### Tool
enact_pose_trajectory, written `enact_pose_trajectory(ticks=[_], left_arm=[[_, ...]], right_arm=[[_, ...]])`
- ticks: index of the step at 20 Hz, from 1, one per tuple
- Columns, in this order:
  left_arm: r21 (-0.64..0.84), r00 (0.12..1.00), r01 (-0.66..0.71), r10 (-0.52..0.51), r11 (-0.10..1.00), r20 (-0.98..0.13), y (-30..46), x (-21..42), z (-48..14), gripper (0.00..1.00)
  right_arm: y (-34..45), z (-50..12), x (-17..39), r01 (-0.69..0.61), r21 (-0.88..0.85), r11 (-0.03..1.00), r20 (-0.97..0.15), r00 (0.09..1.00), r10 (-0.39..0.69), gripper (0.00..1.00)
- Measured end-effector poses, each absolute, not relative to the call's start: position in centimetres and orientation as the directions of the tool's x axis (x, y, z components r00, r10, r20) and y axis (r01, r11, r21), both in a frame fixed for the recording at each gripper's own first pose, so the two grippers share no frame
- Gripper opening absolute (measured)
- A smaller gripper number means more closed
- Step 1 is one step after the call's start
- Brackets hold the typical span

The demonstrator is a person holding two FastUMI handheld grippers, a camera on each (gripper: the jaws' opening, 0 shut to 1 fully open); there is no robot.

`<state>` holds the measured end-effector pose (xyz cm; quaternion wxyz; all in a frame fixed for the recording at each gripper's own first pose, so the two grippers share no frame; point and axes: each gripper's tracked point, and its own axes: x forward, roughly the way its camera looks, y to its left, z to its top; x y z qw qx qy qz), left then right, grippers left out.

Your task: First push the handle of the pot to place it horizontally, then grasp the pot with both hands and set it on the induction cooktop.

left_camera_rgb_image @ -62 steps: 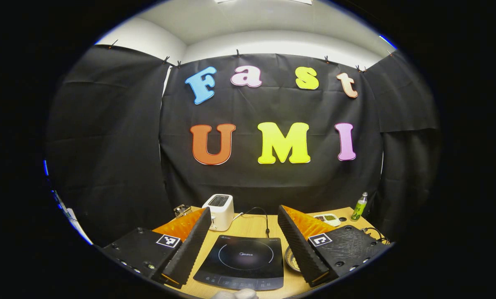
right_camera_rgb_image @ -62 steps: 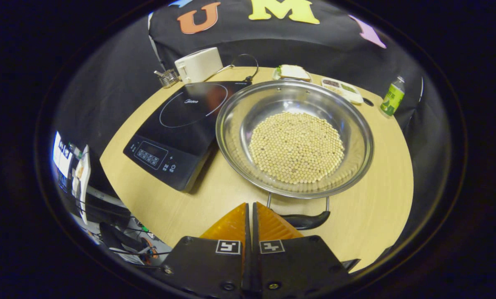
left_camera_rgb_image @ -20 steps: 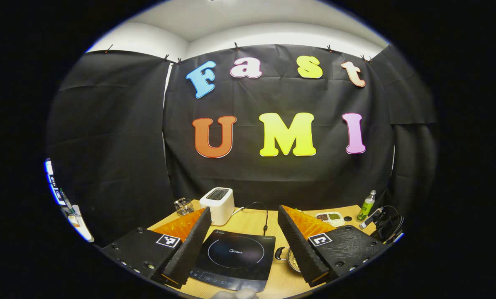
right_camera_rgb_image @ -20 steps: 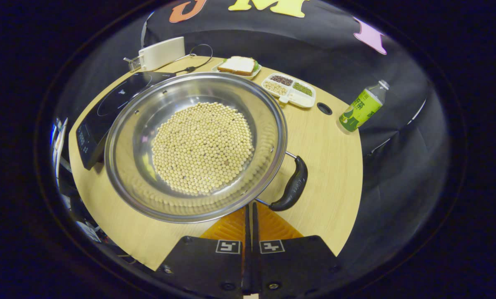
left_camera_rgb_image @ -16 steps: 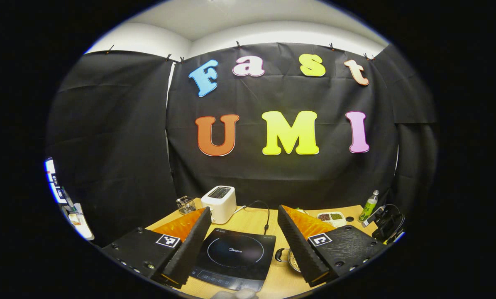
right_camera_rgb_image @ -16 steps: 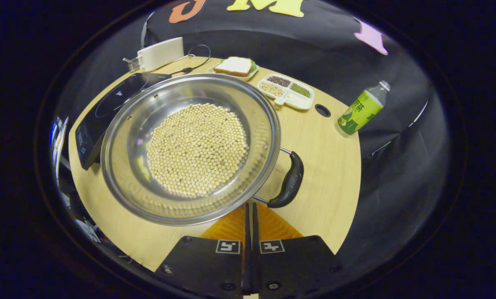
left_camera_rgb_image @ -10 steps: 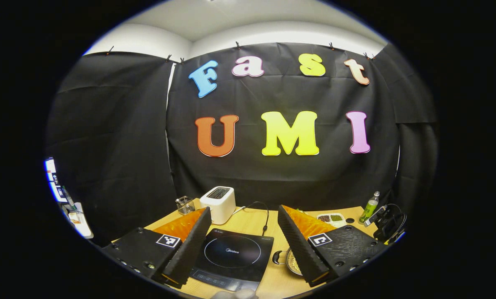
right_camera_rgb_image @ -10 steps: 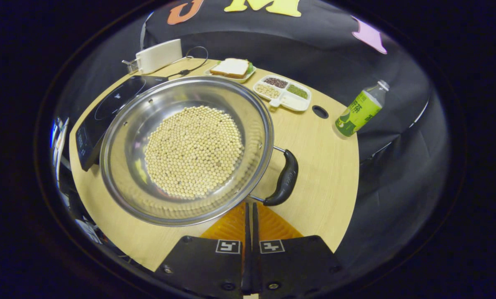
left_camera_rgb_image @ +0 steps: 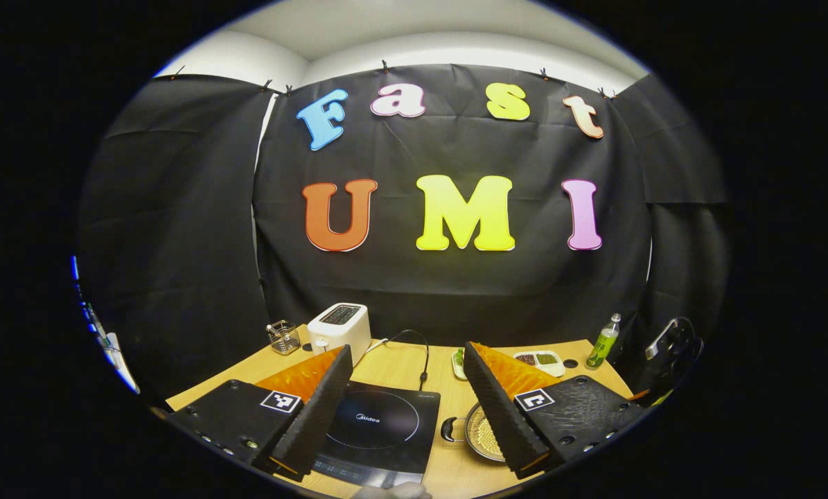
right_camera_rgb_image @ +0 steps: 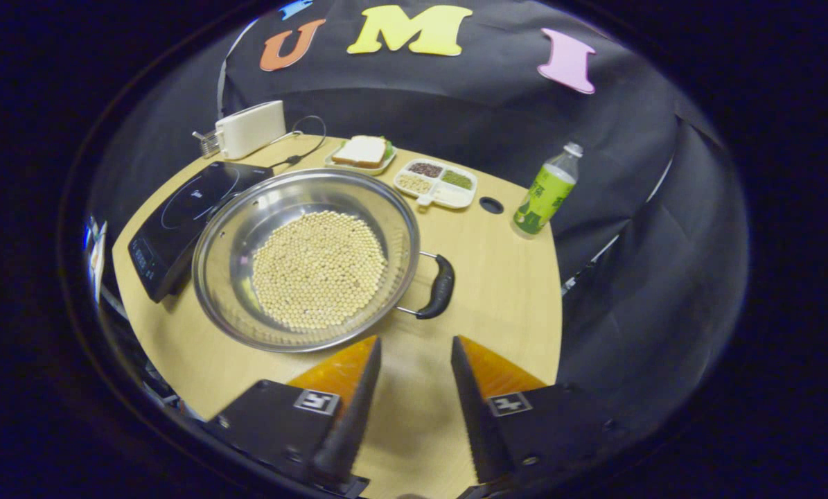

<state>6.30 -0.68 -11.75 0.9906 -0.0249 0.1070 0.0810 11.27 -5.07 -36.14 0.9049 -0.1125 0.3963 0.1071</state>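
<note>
In the right gripper view the right gripper [right_camera_rgb_image: 414, 346] is hanging over the wooden table [right_camera_rgb_image: 504, 291] with its fingers spread wide and nothing between them, just bare tabletop showing through the gap. The pot [right_camera_rgb_image: 303, 260] is sitting on the table just ahead of it and a bit to the left, a shiny steel one with a layer of pale beans [right_camera_rgb_image: 319, 268] covering the bottom. Its black handle [right_camera_rgb_image: 440, 286] is sticking out on the side toward the gripper, close to the fingers but not touching them.

The cooktop [right_camera_rgb_image: 192, 215] is lying right beside the pot on its far-left side, so close that the pot's rim is looking like it's touching or overlapping the edge; I can't tell which. Behind them a toaster [right_camera_rgb_image: 249, 128], a sandwich on a plate [right_camera_rgb_image: 362, 151], a divided tray [right_camera_rgb_image: 436, 184] and a green bottle [right_camera_rgb_image: 547, 189] are standing along the back.

In the left gripper view the left gripper [left_camera_rgb_image: 408, 362] is also gaping wide and holding nothing, hovering above the table and looking across at the cooktop [left_camera_rgb_image: 379, 430]. The pot [left_camera_rgb_image: 479, 436] is peeking out next to its right finger, with another handle [left_camera_rgb_image: 450, 429] pointing toward the cooktop.
</note>
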Motion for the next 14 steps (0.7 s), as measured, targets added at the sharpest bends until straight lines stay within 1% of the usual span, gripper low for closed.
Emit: enact_pose_trajectory(ticks=[1, 3, 4, 6, 7, 8, 9, 11, 12, 13, 14], left_arm=[[-0.027, 0.963, -0.152, 0.142, 0.988, -0.229, -0.9, 6.5, -12.4, 0.96], [-0.015, 0.964, -0.122, 0.115, 0.992, -0.240, -1.2, 7.1, -13.7, 0.96], [-0.014, 0.962, -0.105, 0.098, 0.994, -0.256, -1.4, 7.2, -14.7, 0.96], [-0.028, 0.954, -0.059, 0.048, 0.998, -0.296, -2.3, 7.6, -16.9, 0.96], [-0.034, 0.949, -0.037, 0.024, 0.999, -0.315, -2.9, 7.8, -18.1, 0.96], [-0.033, 0.941, -0.028, 0.015, 0.999, -0.339, -3.0, 8.0, -19.5, 0.96], [-0.021, 0.932, -0.022, 0.013, 1.000, -0.362, -3.2, 8.1, -20.8, 0.96], [-0.004, 0.915, -0.011, 0.008, 1.000, -0.404, -3.8, 8.5, -23.1, 0.97], [-0.006, 0.906, -0.004, 0.001, 1.000, -0.422, -4.2, 8.7, -24.2, 0.96], [-0.014, 0.896, -0.004, -0.002, 1.000, -0.444, -4.7, 8.8, -25.4, 0.97], [-0.022, 0.883, -0.004, -0.007, 1.000, -0.470, -5.0, 8.7, -26.3, 0.97]], right_arm=[[-5.3, -35.4, 11.1, -0.259, -0.118, 0.959, -0.724, 0.684, 0.096, 0.82], [-5.4, -34.9, 10.4, -0.236, -0.101, 0.966, -0.715, 0.693, 0.095, 0.84], [-5.3, -34.5, 10.3, -0.220, -0.085, 0.972, -0.705, 0.702, 0.098, 0.87], [-4.8, -34.1, 10.3, -0.195, -0.049, 0.980, -0.700, 0.706, 0.105, 0.87], [-4.7, -34.2, 10.5, -0.177, -0.037, 0.983, -0.700, 0.707, 0.101, 0.84], [-4.6, -34.2, 10.8, -0.164, -0.025, 0.986, -0.698, 0.709, 0.100, 0.84], [-4.2, -34.3, 11.1, -0.158, -0.012, 0.987, -0.695, 0.712, 0.105, 0.87], [-3.4, -34.6, 11.9, -0.154, 0.006, 0.988, -0.693, 0.711, 0.115, 0.87], [-3.0, -34.8, 12.4, -0.156, 0.011, 0.988, -0.694, 0.710, 0.120, 0.84], [-2.8, -35.2, 13.1, -0.160, 0.010, 0.987, -0.694, 0.710, 0.122, 0.87], [-2.6, -35.5, 13.7, -0.160, 0.006, 0.987, -0.696, 0.708, 0.119, 0.84]])
